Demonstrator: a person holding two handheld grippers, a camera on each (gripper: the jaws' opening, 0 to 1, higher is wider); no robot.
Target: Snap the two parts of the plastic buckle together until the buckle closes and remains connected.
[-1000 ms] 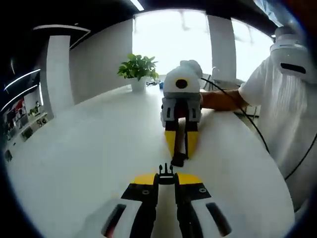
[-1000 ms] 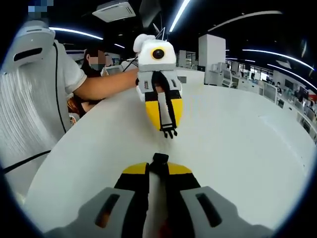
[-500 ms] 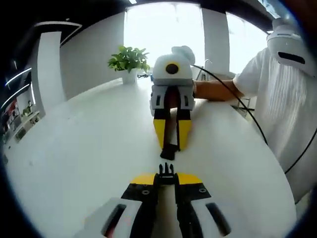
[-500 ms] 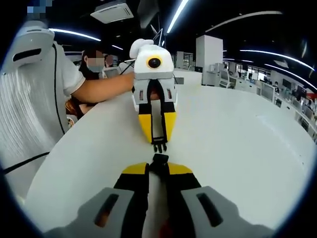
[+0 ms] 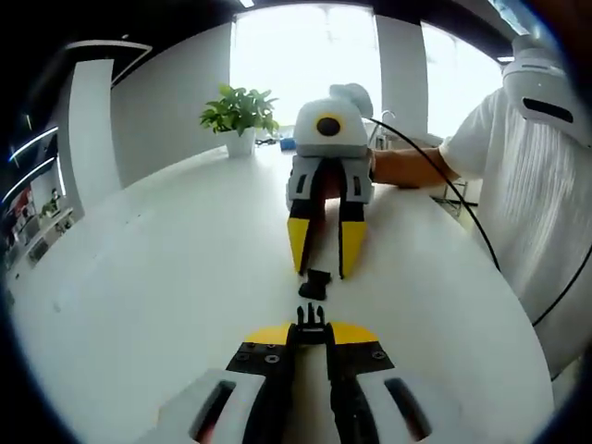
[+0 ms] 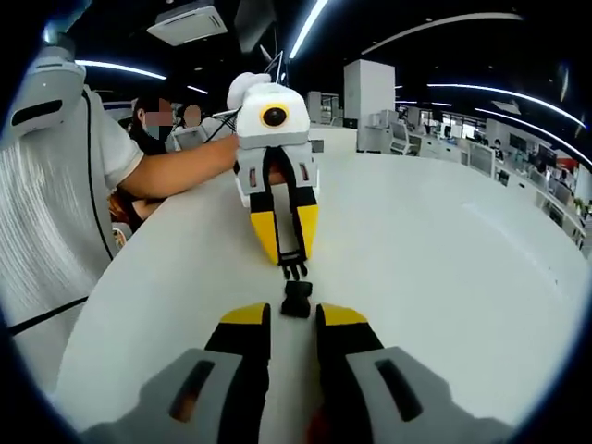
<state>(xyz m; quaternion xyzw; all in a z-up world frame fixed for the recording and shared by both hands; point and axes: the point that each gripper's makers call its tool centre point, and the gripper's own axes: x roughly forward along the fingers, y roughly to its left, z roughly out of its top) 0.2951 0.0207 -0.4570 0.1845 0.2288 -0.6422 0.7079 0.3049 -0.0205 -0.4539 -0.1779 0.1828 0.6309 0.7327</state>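
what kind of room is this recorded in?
Probably an open-plan office. The right gripper view shows rows of desks under long ceiling light strips. The work goes on at a large white table, with a potted plant by a bright window.

Bright daylight glares from windows (image 5: 370, 65) ahead of the left gripper (image 5: 312, 335); ceiling strips (image 6: 314, 23) glow overhead; edges bend, fisheye-warped.

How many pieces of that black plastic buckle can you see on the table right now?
2. The pronged buckle half is pinched between the left gripper's yellow tips. The socket buckle half lies loose on the white table, just ahead of the open right gripper, not yet joined.
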